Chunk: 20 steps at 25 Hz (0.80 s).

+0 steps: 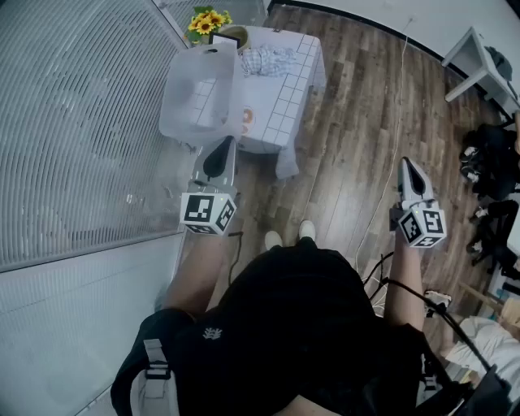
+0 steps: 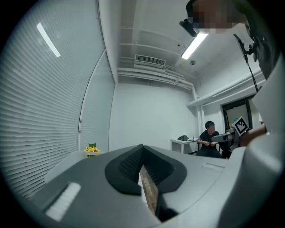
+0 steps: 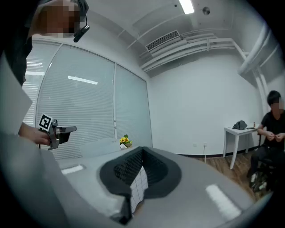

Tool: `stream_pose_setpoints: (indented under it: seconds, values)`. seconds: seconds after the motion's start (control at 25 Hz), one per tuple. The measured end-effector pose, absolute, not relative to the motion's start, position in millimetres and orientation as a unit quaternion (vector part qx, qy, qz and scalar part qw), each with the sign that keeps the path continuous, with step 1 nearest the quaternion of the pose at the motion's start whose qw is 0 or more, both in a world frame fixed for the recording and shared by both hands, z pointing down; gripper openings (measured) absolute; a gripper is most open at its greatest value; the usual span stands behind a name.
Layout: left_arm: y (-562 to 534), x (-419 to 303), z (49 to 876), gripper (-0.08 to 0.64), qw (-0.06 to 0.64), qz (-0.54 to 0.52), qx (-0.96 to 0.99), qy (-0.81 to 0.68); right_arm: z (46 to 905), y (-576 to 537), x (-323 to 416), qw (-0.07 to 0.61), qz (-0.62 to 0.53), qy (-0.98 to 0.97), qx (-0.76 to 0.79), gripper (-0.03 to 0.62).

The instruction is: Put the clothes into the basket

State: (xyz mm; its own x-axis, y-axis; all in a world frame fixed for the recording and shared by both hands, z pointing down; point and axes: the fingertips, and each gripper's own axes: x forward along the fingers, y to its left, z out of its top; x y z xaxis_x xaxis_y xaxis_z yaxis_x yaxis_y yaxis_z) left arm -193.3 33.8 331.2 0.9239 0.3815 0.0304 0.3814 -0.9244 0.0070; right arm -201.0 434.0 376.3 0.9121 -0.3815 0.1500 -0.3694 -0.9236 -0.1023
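A clear plastic basket [image 1: 197, 96] stands on the left half of a small table [image 1: 286, 97] covered with a white grid cloth. A crumpled checked garment [image 1: 267, 58] lies on the cloth to the basket's right. A small pale-orange thing [image 1: 246, 119] shows at the basket's near right corner. My left gripper [image 1: 218, 154] hangs just short of the table's near edge, below the basket, jaws shut and empty. My right gripper [image 1: 409, 167] is far to the right over the wooden floor, also shut with nothing in it. Both point out across the room [image 2: 142, 147] [image 3: 141, 149].
Sunflowers [image 1: 208, 19] and a small frame [image 1: 228, 36] sit at the table's far end. A ribbed glass wall [image 1: 73, 122] runs along the left. A cable [image 1: 382, 195] trails over the floor. A person [image 2: 209, 139] sits by a white desk [image 3: 239, 132] on the right.
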Motion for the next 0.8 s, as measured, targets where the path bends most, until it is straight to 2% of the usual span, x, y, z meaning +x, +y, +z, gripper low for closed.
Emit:
stream_pose_setpoints:
  seconds: [0.8]
  values:
    - [88.1,-180.5,312.7,0.008,-0.008,-0.011,0.987,0.159,388.6,485.5,-194.3,0.067,-0.078,0.238,-0.966,0.002]
